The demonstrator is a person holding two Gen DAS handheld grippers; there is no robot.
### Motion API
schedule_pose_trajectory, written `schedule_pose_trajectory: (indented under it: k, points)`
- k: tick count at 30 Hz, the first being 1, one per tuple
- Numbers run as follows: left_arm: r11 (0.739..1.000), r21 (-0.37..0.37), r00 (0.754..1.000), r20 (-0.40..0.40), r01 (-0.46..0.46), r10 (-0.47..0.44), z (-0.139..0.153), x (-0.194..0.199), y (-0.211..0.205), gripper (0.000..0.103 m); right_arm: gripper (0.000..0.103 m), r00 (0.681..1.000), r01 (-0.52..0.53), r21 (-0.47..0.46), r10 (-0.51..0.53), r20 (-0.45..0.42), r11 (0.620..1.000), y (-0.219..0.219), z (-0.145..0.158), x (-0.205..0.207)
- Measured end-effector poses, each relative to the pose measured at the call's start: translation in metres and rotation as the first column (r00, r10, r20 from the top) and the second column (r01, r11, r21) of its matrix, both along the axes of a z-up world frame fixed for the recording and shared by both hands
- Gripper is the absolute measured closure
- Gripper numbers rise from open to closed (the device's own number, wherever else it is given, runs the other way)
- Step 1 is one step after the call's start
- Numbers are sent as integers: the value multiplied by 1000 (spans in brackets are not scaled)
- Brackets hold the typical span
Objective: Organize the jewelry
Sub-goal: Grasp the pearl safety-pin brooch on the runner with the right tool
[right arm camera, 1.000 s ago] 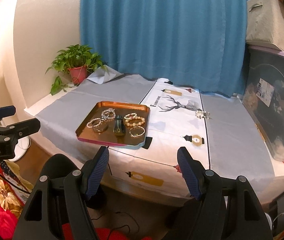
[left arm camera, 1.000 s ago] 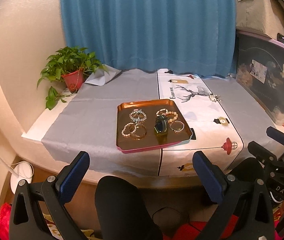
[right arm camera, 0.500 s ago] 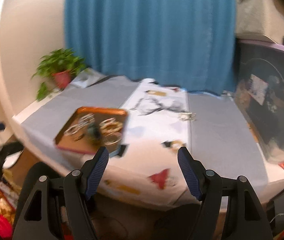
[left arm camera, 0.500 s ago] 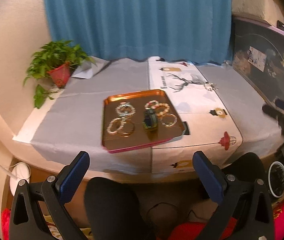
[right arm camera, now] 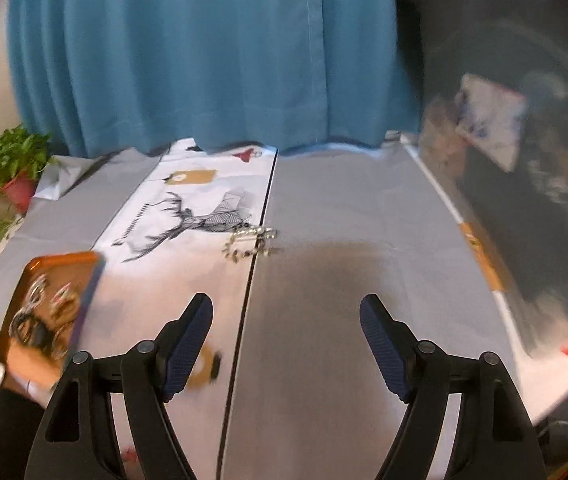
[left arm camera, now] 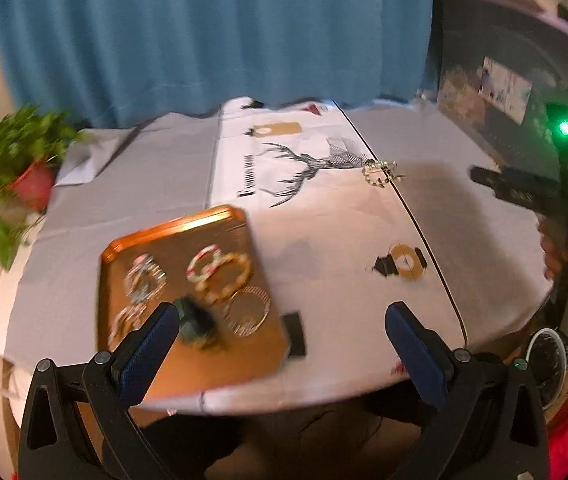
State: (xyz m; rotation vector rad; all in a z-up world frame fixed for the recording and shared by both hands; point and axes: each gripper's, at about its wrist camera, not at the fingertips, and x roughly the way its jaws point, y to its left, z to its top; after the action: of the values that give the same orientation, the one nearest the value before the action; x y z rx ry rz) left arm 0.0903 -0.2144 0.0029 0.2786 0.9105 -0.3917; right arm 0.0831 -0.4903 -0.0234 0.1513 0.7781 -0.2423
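Silver bracelet [right arm camera: 250,242] beyond right gripper [right arm camera: 285,320]

**Silver chain lay ahead of the widening gripper**

The right hand-held gripper [right arm camera: 285,320] hovered over the cloth-covered worktop [right arm camera: 363,220], its jaws opening with nothing between them. A silver chain [right arm camera: 250,242] lay beyond its fingertips. An orange tray [right arm camera: 84,258] of bracelets [right arm camera: 50,304] sat far left, blurred.

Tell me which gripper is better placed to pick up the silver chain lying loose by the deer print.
Right. The right gripper points almost straight at the silver chain, jaws opening and empty. The left gripper is open too, but hangs over the copper tray, with the chain far off to its right.
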Motion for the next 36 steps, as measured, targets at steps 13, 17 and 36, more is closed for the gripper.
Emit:
schedule_pose_trajectory:
  k: [13, 17, 36]
  points:
    - [992, 75, 987, -123, -98, 106, -67, 90, -53, 1, 35, 928, -346, -16, 339, -156, 938, -31, -116, 193]
    - [991, 84, 983, -139, -108, 119, -76, 98, -53, 1, 67, 890, -441, -48, 430, -151, 896, -20, -128, 202]
    - [998, -48, 976, -214, 39, -49, -92, 177, -165, 1, 93, 952, -265, 11, 264, -158, 964, -94, -122, 92]
